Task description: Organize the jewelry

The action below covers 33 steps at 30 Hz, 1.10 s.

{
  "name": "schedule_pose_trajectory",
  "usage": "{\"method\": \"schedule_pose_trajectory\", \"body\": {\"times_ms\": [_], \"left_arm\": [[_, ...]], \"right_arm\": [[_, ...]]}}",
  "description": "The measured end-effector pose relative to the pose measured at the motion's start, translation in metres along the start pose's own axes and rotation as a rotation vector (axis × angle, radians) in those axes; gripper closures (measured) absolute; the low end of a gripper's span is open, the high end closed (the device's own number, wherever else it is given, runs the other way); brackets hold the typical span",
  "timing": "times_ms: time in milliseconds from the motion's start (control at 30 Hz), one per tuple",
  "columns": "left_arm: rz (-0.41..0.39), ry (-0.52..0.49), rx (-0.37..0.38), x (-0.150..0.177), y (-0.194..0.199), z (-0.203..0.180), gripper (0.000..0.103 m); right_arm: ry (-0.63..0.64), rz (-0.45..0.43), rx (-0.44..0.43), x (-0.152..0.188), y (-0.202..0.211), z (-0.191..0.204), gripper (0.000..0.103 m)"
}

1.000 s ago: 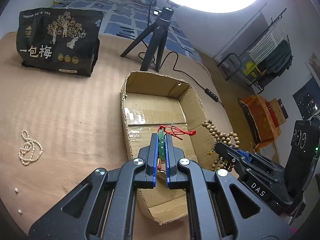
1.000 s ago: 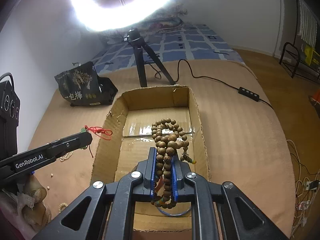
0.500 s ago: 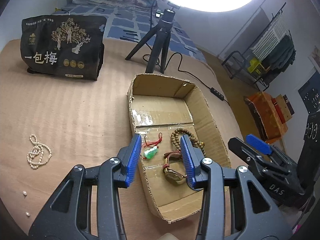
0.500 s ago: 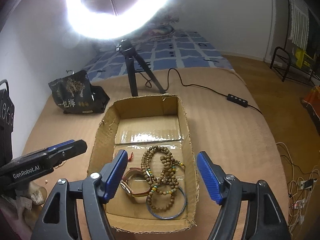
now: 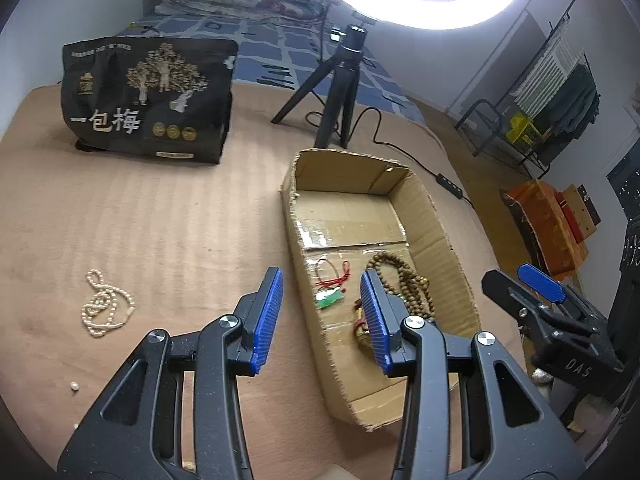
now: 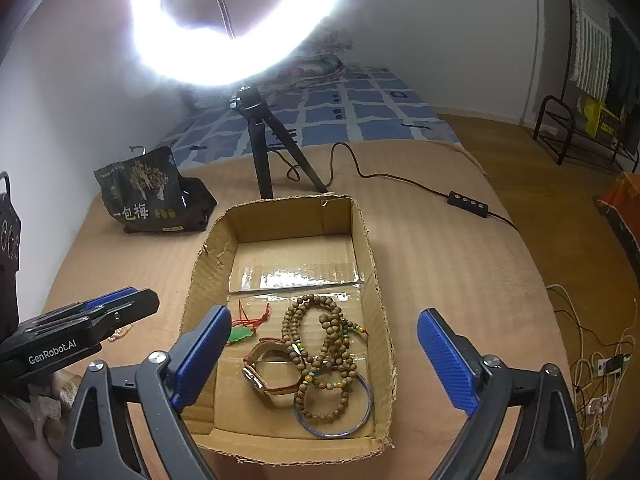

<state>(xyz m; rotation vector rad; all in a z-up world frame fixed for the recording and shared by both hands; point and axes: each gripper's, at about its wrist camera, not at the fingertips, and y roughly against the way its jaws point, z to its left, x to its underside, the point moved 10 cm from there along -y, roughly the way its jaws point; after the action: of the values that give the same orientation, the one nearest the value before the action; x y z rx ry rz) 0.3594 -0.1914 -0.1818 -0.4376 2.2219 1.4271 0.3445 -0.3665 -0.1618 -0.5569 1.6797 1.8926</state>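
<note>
Now that both have let go, the left gripper (image 5: 322,312) and right gripper (image 6: 320,354) stand wide and empty. Green pendant (image 6: 241,334) and wooden beads (image 6: 320,340) lie in the cardboard box (image 6: 376,280); the pearl necklace (image 5: 105,308) waits outside on the bed.

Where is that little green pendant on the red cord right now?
The green pendant lies inside the cardboard box, on its left side in the right wrist view, beside the watch and the wooden beads.
</note>
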Motion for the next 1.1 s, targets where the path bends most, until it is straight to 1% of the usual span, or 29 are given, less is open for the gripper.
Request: {"method": "schedule_pose_trajectory", "body": {"times_ms": [100,133,200,367,467,700,933,1100], "left_arm": [[-0.009,-0.004,-0.016,-0.002,0.007,0.009,0.063],[-0.013,-0.003,-0.021,-0.003,0.011,0.014,0.061],[-0.022,0.001,-0.028,-0.005,0.017,0.022,0.06],[-0.041,0.0,-0.055,-0.011,0.034,0.047,0.06],[-0.056,-0.001,-0.082,-0.016,0.045,0.065,0.06],[-0.08,0.048,-0.13,-0.022,0.07,0.118,0.06],[-0.075,0.057,-0.185,-0.014,0.088,0.161,0.06],[-0.048,0.026,-0.214,0.001,0.099,0.183,0.06]], "right_arm": [[-0.008,-0.002,-0.017,-0.001,0.001,0.005,0.006],[-0.006,-0.003,-0.02,-0.001,0.002,0.007,0.006],[-0.002,-0.008,-0.022,-0.002,0.003,0.013,0.005],[-0.007,-0.04,-0.027,-0.009,0.007,0.025,0.0],[-0.018,-0.05,-0.046,-0.012,0.008,0.032,0.0],[-0.015,-0.069,-0.094,-0.015,0.01,0.055,0.0],[0.003,-0.082,-0.146,-0.016,0.012,0.082,0.0],[0.038,-0.066,-0.188,-0.013,0.007,0.111,0.0]]}}
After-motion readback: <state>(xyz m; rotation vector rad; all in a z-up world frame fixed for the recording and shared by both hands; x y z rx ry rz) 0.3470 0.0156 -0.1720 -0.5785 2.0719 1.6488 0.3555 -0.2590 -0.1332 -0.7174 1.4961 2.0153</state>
